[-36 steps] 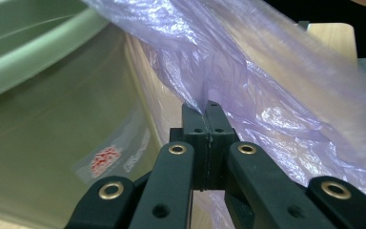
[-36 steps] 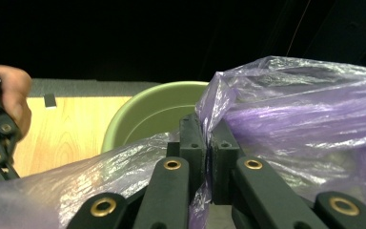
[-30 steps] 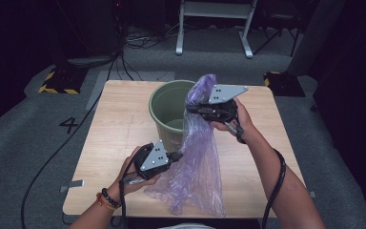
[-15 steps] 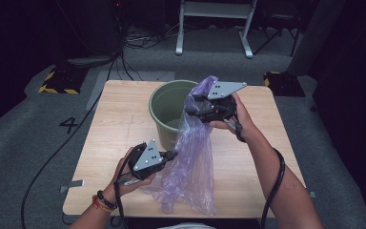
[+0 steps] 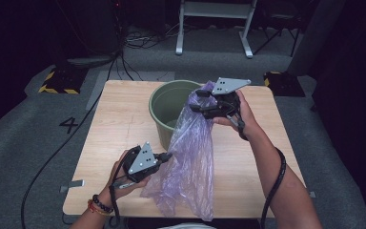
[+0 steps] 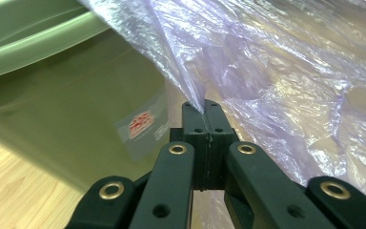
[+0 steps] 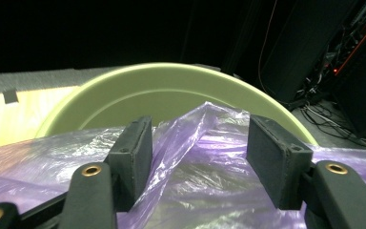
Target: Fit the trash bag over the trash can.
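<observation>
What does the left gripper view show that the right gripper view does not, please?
The left gripper view alone shows the left gripper shut on an edge of the purple bag, and a label on the green bucket's outer wall. The right gripper view alone shows the right gripper, just opened, its fingers apart with the bag bunched between them, and the bucket's rim. Both share bag, bucket and table.

Purple plastic bag (image 5: 190,162) draped from green bucket (image 5: 167,107) rim, between left gripper (image 5: 164,156) and right gripper (image 5: 198,102)

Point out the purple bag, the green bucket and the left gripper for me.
purple bag (image 5: 190,162): high view, crinkled middle of the hanging plastic.
green bucket (image 5: 164,98): high view, inner wall below the rim.
left gripper (image 6: 204,107): left gripper view, between its fingertips, pinching the bag's edge.
</observation>
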The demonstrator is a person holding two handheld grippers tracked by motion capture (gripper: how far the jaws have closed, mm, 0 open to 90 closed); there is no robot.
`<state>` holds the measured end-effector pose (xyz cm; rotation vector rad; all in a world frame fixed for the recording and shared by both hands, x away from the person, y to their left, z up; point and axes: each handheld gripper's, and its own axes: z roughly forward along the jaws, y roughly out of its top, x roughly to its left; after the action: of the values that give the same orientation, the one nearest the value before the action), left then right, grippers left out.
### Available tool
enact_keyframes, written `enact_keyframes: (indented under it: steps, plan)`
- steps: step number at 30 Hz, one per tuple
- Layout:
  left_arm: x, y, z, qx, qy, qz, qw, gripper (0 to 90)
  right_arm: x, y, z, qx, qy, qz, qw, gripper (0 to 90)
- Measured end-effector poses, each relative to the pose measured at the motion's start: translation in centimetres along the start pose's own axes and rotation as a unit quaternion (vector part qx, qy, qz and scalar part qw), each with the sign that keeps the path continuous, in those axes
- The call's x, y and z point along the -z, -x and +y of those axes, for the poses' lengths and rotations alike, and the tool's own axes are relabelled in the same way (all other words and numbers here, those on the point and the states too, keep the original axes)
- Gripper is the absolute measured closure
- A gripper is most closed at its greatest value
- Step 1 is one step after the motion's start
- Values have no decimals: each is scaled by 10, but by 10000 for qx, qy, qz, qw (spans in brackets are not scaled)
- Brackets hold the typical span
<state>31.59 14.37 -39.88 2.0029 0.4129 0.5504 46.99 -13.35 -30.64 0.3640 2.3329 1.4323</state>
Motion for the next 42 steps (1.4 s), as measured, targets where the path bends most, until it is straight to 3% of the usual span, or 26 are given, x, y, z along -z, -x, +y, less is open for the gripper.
enact_keyframes:
  steps: [2,6,9,13,16,21,24,26,27,28,32,34,36,42]
  plan:
    - [4,-2,-2,64,34,60,10000,900,-4,-1,1,13,-66,18,10000,430]
    - [10,-4,-2,77,119,162,9998,900,-17,-3,0,102,-374,132,9992,698]
    - [12,-5,1,62,167,157,9997,900,-25,-5,0,142,-387,206,9989,850]
    - [9,-6,8,116,267,95,9995,899,-28,-7,4,176,-413,188,9988,896]
    - [5,-6,15,69,357,25,9993,820,-30,-4,4,184,-481,189,9985,900]
    - [-4,-6,24,-87,346,-97,9993,793,-34,-2,3,155,-567,211,9980,900]
    - [-9,-6,29,-75,345,-189,9992,782,-36,-3,4,180,-567,281,9978,900]
    - [-12,-5,30,-166,269,-114,9994,815,-37,-3,5,222,-610,337,9973,850]
    - [-12,-5,30,-170,252,-79,9995,887,-37,-3,5,257,-640,385,9969,731]
    - [-12,-5,30,-183,211,-51,9996,899,-37,-3,5,262,-628,290,9973,636]
    - [-11,-8,26,-109,90,72,9999,900,-30,0,2,165,-516,233,9983,486]
    - [-9,-9,23,-69,13,134,9999,900,-26,1,2,176,-487,203,9985,434]
    - [-7,-10,20,-72,-73,200,9997,900,-21,2,2,155,-365,10,9992,359]
    - [-4,-11,12,34,-134,285,9995,900,-9,1,6,166,-114,-151,9997,287]
